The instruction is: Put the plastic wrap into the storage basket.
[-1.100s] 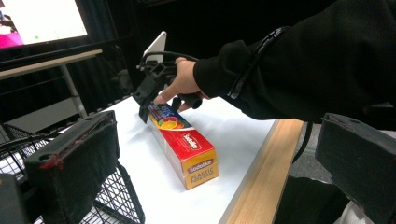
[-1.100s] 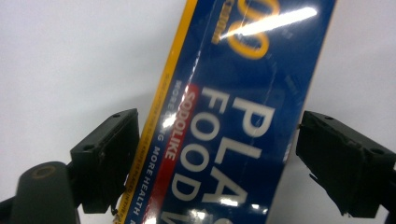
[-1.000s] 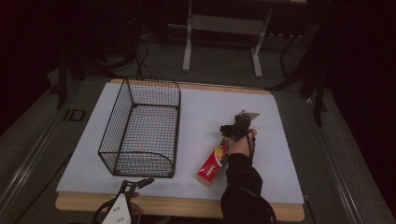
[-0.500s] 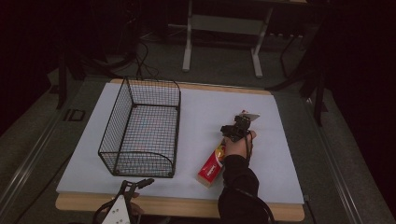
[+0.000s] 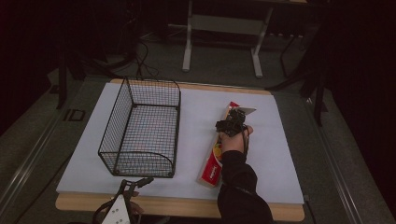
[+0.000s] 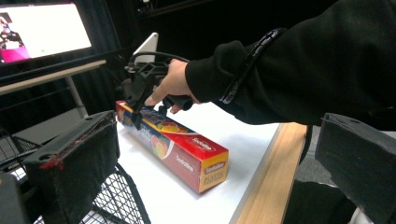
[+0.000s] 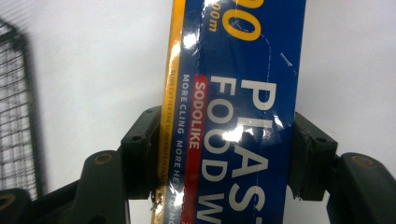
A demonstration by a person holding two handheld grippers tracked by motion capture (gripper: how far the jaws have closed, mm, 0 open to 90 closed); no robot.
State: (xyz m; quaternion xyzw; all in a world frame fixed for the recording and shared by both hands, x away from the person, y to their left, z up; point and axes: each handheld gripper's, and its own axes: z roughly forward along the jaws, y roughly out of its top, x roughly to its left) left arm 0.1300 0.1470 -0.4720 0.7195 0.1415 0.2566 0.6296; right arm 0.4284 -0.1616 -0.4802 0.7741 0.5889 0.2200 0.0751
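the cling film box (image 5: 215, 156) lies flat on the white table cover (image 5: 196, 116), right of the wire basket (image 5: 140, 128) and apart from it. its long axis runs from the near table edge toward the far side, tilted slightly right at the far end; the red end panel faces the person. the right gripper (image 5: 232, 125) straddles the box near its far half, one jaw against each long side, closed onto its width in the right gripper view. the right hand (image 5: 233, 140) holds the gripper from behind. the left gripper (image 5: 135, 183) sits at the near table edge beside the basket's near wall, jaws spread wide with nothing between them
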